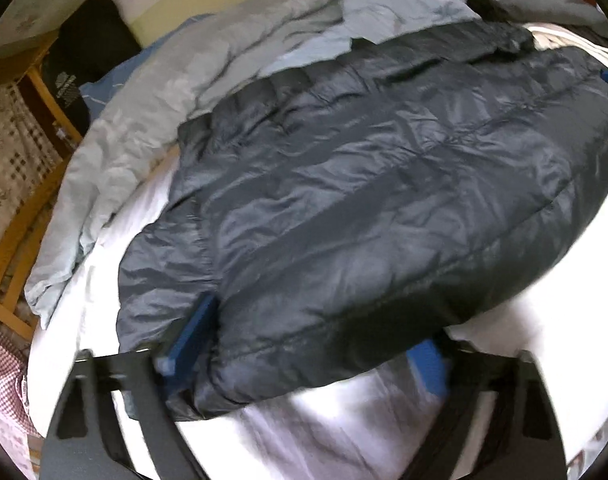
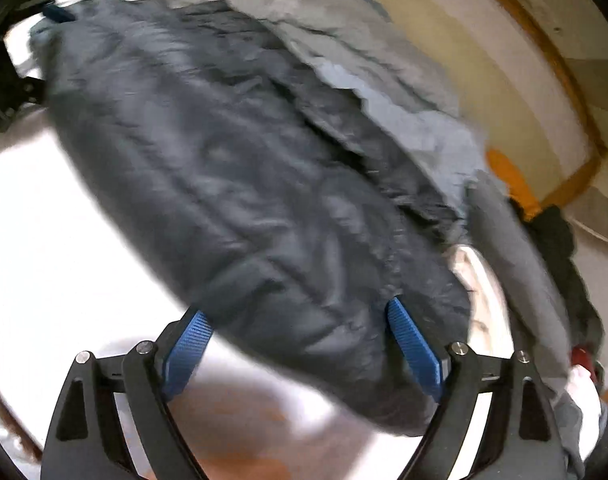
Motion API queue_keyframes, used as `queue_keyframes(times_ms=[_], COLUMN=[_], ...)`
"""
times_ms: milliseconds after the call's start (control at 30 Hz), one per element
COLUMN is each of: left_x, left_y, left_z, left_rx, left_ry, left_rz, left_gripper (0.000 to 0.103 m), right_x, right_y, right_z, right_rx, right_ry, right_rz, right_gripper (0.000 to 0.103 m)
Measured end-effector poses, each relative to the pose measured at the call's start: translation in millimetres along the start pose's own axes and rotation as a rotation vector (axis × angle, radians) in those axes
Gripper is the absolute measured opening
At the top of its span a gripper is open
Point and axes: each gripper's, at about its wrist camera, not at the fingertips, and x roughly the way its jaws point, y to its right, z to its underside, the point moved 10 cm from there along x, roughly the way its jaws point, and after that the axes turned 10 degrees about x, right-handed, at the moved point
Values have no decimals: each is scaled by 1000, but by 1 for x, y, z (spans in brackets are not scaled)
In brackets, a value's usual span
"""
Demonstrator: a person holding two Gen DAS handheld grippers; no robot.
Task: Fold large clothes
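Hidden, cropped and blurred parts

Left gripper (image 1: 304, 344): fingertips buried in folds of dark puffer jacket (image 1: 364, 184), grip not discernible. Right gripper (image 2: 300, 344): fingertips likewise covered by jacket hem, whole right view motion-blurred. Clothes pile (image 1: 544, 0) cropped at frame edge. Small red item (image 2: 582, 354) too blurred to identify.
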Motion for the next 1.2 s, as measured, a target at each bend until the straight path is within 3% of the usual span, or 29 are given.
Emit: queue_keyframes(times_ms=[33,67,100,167,200,233,333,433,533,633,700,800,933,1000,1133,1200], left_x=[1,0,-1,-9,-15,-21,-47,-83,-104,-107,-101,-85,-58,-43,-7,12], left_y=[-3,-7,-12,-17,-18,-19,-15,-11,-19,-43,-62,-88,-118,-126,-137,-142], left_z=[-1,-1,-1,-3,-4,-4,7,29,38,17,-9,-53,-106,-127,-143,-142], left_rx=[-3,-11,-24,-57,-70,-77,-90,-87,-47,-58,-57,-89,-184,-179,-211,-229], left_ry=[2,3,3,19,23,12,-21,-54,-91,-84,-48,11,81,100,88,85], left_rz=[-13,-31,-41,-15,-3,-3,52,132,161,143,85,23,12,-10,-9,-15], left_gripper=[67,49,38,26,22,21,19,20,32,45,51,51,49,50,54,65], right_x=[1,4,7,8,8,6,-25,-67,-103,-111,-103,-88,-48,-26,24,44], right_y=[5,10,11,7,5,4,9,12,5,8,23,51,81,95,116,118], right_z=[-1,-1,3,9,12,14,11,15,26,18,-6,-48,-98,-119,-150,-157], right_rx=[-22,-68,-89,-39,-14,0,-23,36,46,54,92,177,269,320,429,450], right_ry=[15,26,18,-10,-38,-54,-41,-68,-94,-112,-89,-16,5,16,40,58], right_rz=[66,159,196,109,61,38,2,-137,-268,-269,-227,-150,-99,-68,-87,-92], right_gripper=[88,88,87,44,29,22,19,19,19,20,21,22,19,19,22,29])
